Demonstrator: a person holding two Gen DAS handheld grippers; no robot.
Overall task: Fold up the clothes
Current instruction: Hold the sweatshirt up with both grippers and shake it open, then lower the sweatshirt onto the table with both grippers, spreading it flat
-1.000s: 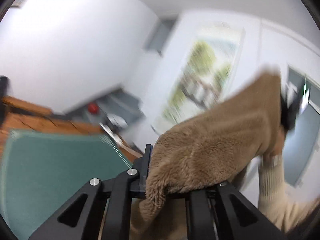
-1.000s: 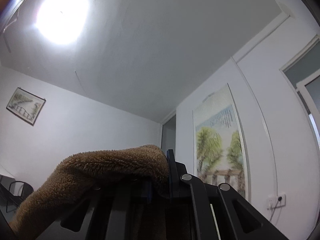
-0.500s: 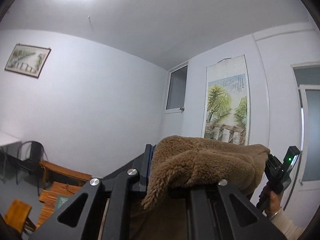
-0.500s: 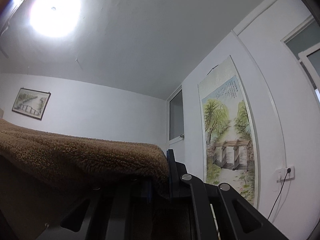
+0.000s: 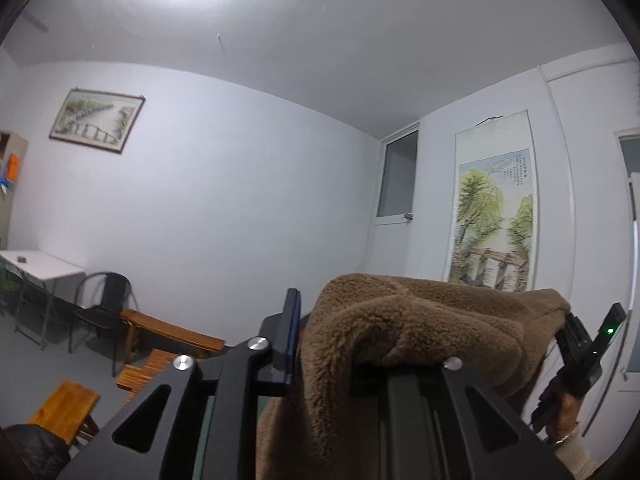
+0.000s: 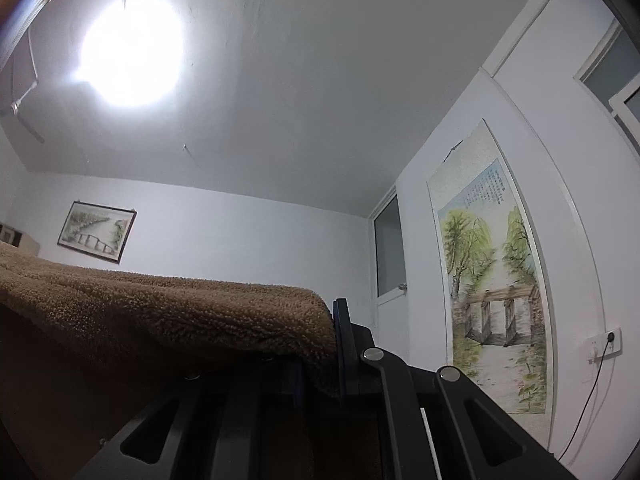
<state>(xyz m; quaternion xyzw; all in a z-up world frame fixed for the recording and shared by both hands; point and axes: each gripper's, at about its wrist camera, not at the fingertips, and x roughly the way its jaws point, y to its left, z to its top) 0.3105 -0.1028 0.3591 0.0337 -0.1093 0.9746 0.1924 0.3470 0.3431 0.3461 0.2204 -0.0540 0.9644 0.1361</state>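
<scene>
My left gripper [image 5: 316,344] is closed on the brown fleece garment [image 5: 420,332], with cloth bunched between the fingers and spilling over the right finger. My right gripper [image 6: 320,344] is clamped on another edge of the same garment [image 6: 168,304]; the fabric runs off to the left from the jaws. In the left wrist view I can see the right gripper [image 5: 576,344] too, at the far end of the cloth, held in my right hand [image 5: 560,404].

The garment is up in the air, stretched between both grippers, both cameras pointing up toward walls and ceiling. No table surface is in view, so I cannot tell how high it hangs above where it goes.

Handling, my judgement: thick pile, soft, floppy, no stiffness — it sags between the holds and drapes over the fingers. Not heavy, not fragile, not slippery; the fleece should stay put in the jaws. Best holds are corners or hem edges, as now. A grab mid-panel would bunch several layers.

Around, near to far: a wooden stool [image 5: 64,408] low on the left, a wooden bench [image 5: 172,332] and black chair [image 5: 104,300] behind it, a white table [image 5: 40,266] at the left edge. On the walls, a framed picture [image 5: 96,120], a hanging scroll painting [image 5: 494,216], a small window [image 5: 396,178]. Ceiling light [image 6: 128,52] above, wall socket [image 6: 604,344] with a cord on the right.

Nothing stands in the way of the cloth — all of it is well apart.
</scene>
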